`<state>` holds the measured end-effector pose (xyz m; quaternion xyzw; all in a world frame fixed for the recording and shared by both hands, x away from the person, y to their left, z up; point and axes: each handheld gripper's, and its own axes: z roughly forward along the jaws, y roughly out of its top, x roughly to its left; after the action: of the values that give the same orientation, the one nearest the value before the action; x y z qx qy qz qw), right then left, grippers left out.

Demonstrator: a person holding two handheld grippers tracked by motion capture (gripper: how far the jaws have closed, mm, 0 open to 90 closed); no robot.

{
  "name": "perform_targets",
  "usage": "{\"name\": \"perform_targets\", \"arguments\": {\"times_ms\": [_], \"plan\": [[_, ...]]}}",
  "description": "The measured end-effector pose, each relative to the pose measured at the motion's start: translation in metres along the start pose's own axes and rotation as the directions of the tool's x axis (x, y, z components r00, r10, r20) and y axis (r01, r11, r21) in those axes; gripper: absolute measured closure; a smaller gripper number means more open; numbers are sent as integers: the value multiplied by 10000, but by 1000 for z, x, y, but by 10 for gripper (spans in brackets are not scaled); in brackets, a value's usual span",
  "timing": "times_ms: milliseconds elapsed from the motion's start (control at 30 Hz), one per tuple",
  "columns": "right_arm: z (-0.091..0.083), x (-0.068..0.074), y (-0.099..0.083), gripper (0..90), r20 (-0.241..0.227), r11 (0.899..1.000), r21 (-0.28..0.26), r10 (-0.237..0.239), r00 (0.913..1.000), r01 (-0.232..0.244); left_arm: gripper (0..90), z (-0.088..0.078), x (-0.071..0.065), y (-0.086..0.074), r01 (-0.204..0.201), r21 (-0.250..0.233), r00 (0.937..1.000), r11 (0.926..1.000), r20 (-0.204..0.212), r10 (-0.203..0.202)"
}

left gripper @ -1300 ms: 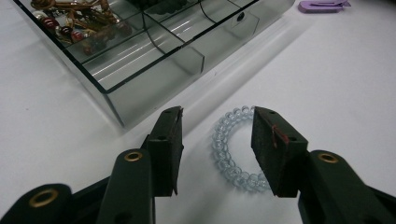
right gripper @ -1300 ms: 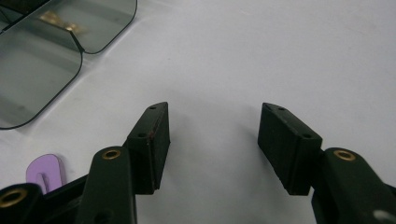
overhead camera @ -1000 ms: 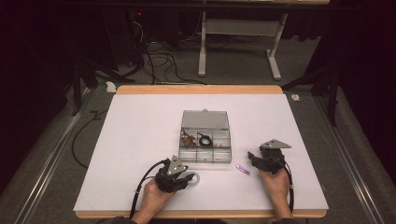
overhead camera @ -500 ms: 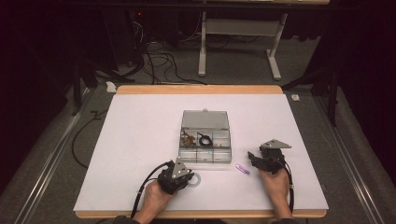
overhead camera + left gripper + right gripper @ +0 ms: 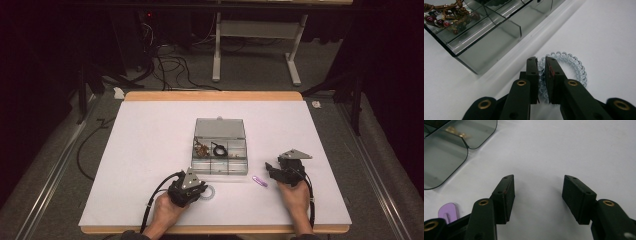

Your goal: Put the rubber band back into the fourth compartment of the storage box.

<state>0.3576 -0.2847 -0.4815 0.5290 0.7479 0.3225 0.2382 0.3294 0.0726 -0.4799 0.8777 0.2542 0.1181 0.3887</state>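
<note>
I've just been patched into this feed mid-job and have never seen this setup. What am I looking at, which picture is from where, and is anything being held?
There is no robot here: a person holds a pair of tongs in each hand at a white table. One picture looks down from above; the other two come from cameras riding on each pair of tongs, looking along the black jaws.

On the table sits a clear compartment box with beads and a dark ring inside. In front of it lie a clear coiled hair tie and a small purple clip.

The left tongs have just been closing and now pinch the hair tie's near side between their jaws. The right tongs are open over bare table, holding nothing, with the purple clip just beside them.
</note>
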Motion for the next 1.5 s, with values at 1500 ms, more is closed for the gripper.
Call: {"name": "perform_targets", "arguments": {"times_ms": [1500], "plan": [[0,0,0,441,10,10000,9,-6,10000,6,819,-43,44,21,1269,-1643,9919,9782,213,-1251]]}}
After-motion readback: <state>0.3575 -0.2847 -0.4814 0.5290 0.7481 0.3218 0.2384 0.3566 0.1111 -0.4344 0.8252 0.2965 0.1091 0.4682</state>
